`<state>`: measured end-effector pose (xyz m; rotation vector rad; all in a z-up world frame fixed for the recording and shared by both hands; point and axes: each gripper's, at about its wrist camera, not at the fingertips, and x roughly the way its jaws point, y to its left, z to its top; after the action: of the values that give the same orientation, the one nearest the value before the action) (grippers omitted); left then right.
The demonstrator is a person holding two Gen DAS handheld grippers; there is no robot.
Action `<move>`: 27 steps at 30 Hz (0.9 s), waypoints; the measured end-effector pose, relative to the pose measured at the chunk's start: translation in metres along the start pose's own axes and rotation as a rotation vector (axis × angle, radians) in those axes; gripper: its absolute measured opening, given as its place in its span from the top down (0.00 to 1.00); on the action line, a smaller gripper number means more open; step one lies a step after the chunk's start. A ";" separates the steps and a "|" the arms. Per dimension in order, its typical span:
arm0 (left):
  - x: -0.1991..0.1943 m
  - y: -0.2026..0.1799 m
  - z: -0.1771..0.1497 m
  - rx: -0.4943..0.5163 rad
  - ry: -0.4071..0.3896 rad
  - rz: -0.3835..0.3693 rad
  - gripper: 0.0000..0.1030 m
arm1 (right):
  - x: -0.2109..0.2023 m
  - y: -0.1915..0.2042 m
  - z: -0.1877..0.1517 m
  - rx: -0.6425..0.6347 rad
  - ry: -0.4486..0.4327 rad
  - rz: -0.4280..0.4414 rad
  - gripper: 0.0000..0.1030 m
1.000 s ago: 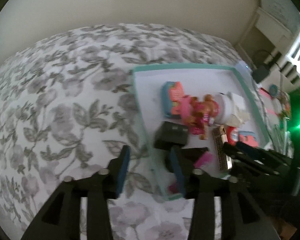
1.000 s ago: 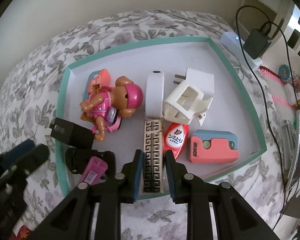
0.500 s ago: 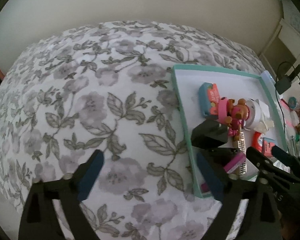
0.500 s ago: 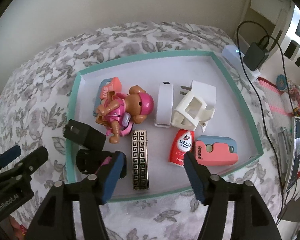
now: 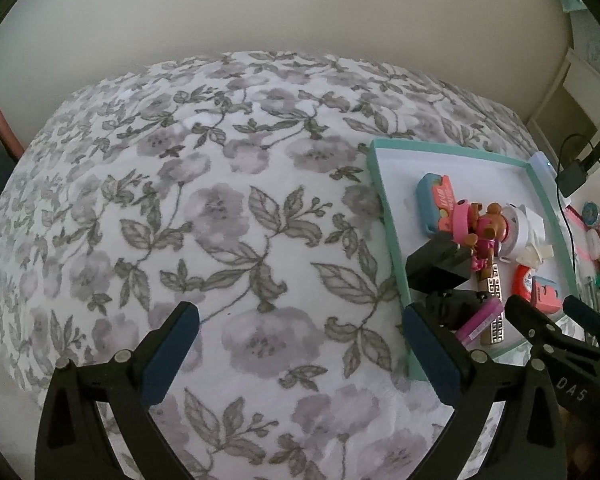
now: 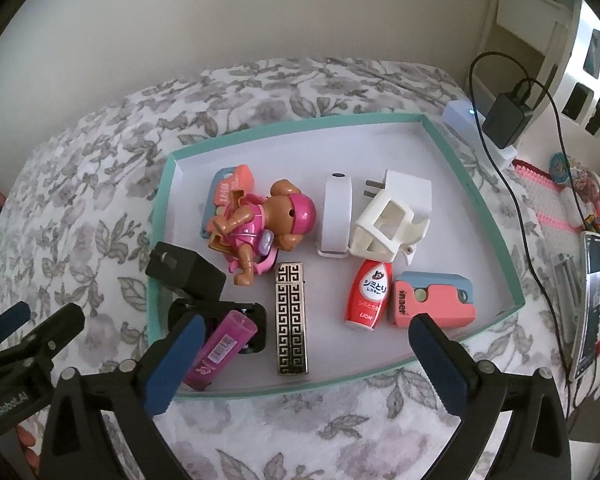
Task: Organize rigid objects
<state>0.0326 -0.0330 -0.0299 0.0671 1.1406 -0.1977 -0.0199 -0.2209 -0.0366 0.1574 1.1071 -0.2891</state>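
A shallow white cardboard tray with a teal rim (image 6: 476, 196) rests on a grey-floral bedspread (image 5: 228, 216). In it lie a gold fret-patterned bar (image 6: 292, 318), a red bottle (image 6: 369, 295) and a pink toy dog (image 6: 260, 224). The right gripper (image 6: 304, 354) is opening, holding nothing; the left gripper (image 5: 300, 348) gapes empty over fabric.

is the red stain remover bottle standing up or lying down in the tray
Lying down. The red bottle rests flat on the tray floor, label facing up, its narrow end toward the white holder.
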 end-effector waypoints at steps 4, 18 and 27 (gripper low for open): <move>-0.007 0.004 -0.002 -0.010 -0.015 0.018 0.02 | -0.005 0.003 -0.001 -0.013 -0.010 0.001 0.00; -0.021 0.008 -0.001 -0.058 -0.056 0.011 0.02 | -0.014 0.011 -0.002 -0.045 -0.038 -0.002 0.00; -0.021 0.005 -0.002 -0.042 -0.054 0.057 0.02 | -0.018 0.012 0.000 -0.048 -0.055 -0.002 0.00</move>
<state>0.0235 -0.0252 -0.0114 0.0562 1.0875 -0.1242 -0.0235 -0.2065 -0.0210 0.1049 1.0593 -0.2671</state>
